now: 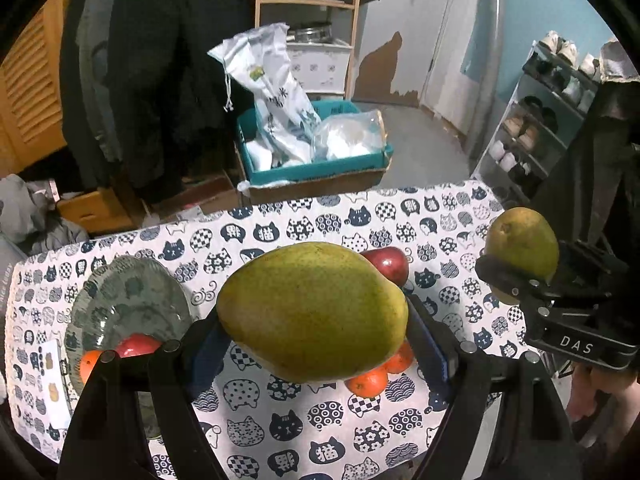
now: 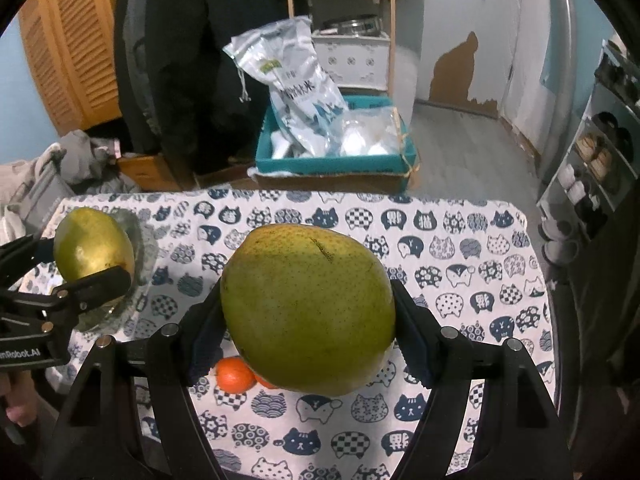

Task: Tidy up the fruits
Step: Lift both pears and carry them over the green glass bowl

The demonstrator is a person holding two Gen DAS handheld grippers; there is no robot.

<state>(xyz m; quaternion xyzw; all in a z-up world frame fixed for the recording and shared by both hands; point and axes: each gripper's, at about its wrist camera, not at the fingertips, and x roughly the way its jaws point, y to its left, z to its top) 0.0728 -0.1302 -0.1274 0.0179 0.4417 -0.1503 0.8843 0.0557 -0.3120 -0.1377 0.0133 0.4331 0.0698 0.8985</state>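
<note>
My left gripper (image 1: 314, 332) is shut on a green mango (image 1: 312, 312) and holds it above the table. My right gripper (image 2: 308, 332) is shut on a second green mango (image 2: 308, 316), also held in the air. Each view shows the other gripper's mango: at the right in the left wrist view (image 1: 522, 242), at the left in the right wrist view (image 2: 94, 244). A glass plate (image 1: 128, 304) at the left holds a red apple (image 1: 138, 346) and an orange (image 1: 90, 364). Another red apple (image 1: 388, 264) and oranges (image 1: 370, 382) lie on the cloth under the left mango.
The table wears a cat-print cloth (image 1: 304, 432). Beyond its far edge stand a teal box (image 1: 316, 168) with white bags, a wooden shelf (image 1: 308, 0), hanging dark coats (image 1: 160, 80) and a shoe rack (image 1: 536, 128). A small card (image 1: 54, 388) lies at the left edge.
</note>
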